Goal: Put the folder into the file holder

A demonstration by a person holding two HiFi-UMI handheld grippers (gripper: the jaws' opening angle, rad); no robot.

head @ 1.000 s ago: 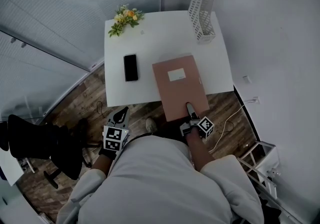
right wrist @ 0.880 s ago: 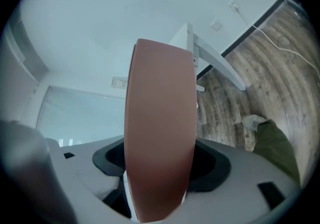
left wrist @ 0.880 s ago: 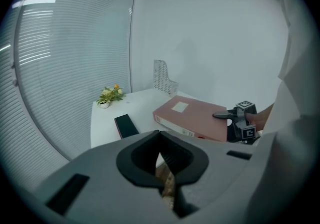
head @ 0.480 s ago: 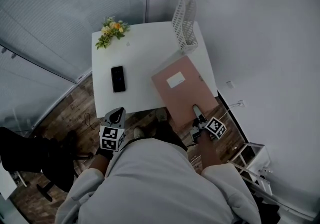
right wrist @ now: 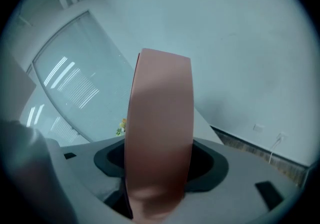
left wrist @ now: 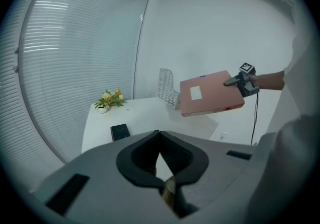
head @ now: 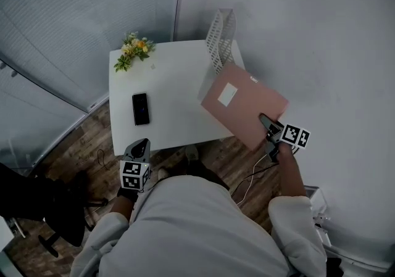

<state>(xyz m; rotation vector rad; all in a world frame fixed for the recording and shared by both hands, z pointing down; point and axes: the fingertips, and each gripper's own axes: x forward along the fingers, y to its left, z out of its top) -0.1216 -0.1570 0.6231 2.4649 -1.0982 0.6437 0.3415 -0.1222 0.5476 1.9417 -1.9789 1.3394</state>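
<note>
A second ago the folder (head: 244, 106) lay flat on the tabletop (head: 173, 100), hanging over the near edge. Now it is up in the air off the right side, tilted, its white label facing up. My right claw (head: 266, 124) holds it by the near right corner. The jaws have just been closing a little, and the right gripper view shows the pink cover filling the gap between them, pinched. That arm is now stretched out to the right, where a second ago it was tucked in near my body.

The folder's far corner reaches close to the file holder (head: 220, 38), a white mesh one standing upright at the far right corner of the tabletop. From the head view the two overlap. In the left gripper view the folder hangs just right of the holder and above the tabletop, not inside it.

My left claw (head: 138, 147) sits low by the near left edge with its jaws together and empty, much where it was in the earlier frames.

On the left half of the tabletop, a black phone (head: 141, 108) lies flat and a small pot of flowers (head: 131, 51) stands at the far left corner, both well apart from the holder. A cable (head: 252, 176) trails on the wood floor under the folder.
</note>
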